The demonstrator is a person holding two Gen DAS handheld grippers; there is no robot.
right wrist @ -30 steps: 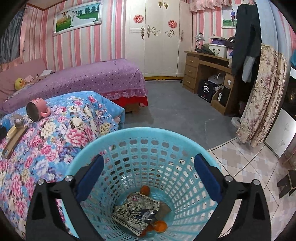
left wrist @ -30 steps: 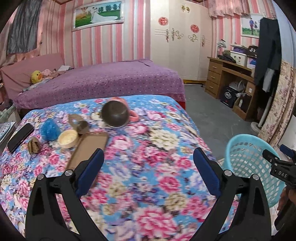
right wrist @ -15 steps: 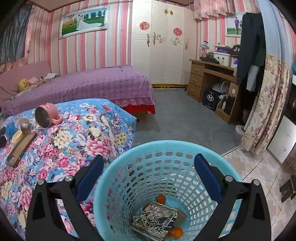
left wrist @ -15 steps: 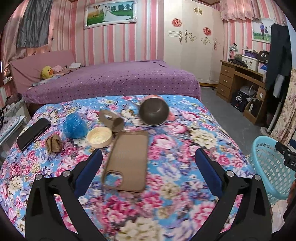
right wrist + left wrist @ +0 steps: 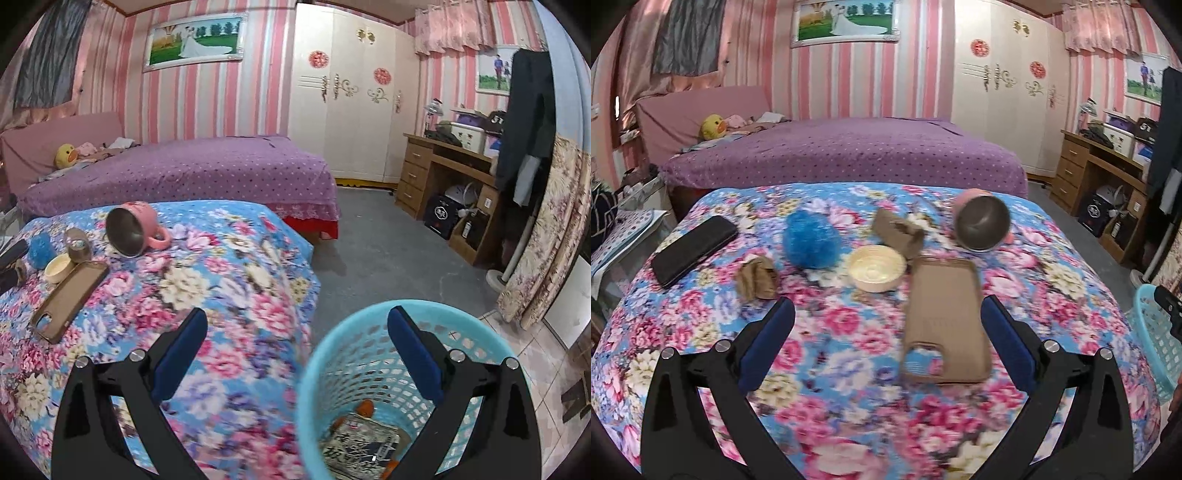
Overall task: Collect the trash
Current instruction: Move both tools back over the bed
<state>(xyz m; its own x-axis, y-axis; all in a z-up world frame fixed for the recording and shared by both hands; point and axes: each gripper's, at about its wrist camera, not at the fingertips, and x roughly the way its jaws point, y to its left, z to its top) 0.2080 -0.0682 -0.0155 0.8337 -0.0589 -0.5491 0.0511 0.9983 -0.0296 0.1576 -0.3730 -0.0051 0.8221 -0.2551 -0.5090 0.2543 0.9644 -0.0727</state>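
Left fingers (image 5: 768,339): spread wide, holding nothing, above floral bedspread (image 5: 849,332).
Right fingers (image 5: 181,350): spread wide, holding nothing; right finger over basket rim.
Ahead of left gripper (image 5: 884,345): crumpled brown scrap (image 5: 757,278), cream lid (image 5: 876,267), brown phone case (image 5: 943,317).
Below right gripper (image 5: 295,354): blue basket (image 5: 314,369) with printed wrapper (image 5: 364,448).

Black angular gripper frames, silver screws, blue padded fingers (image 5: 768,343) (image 5: 413,354) on both
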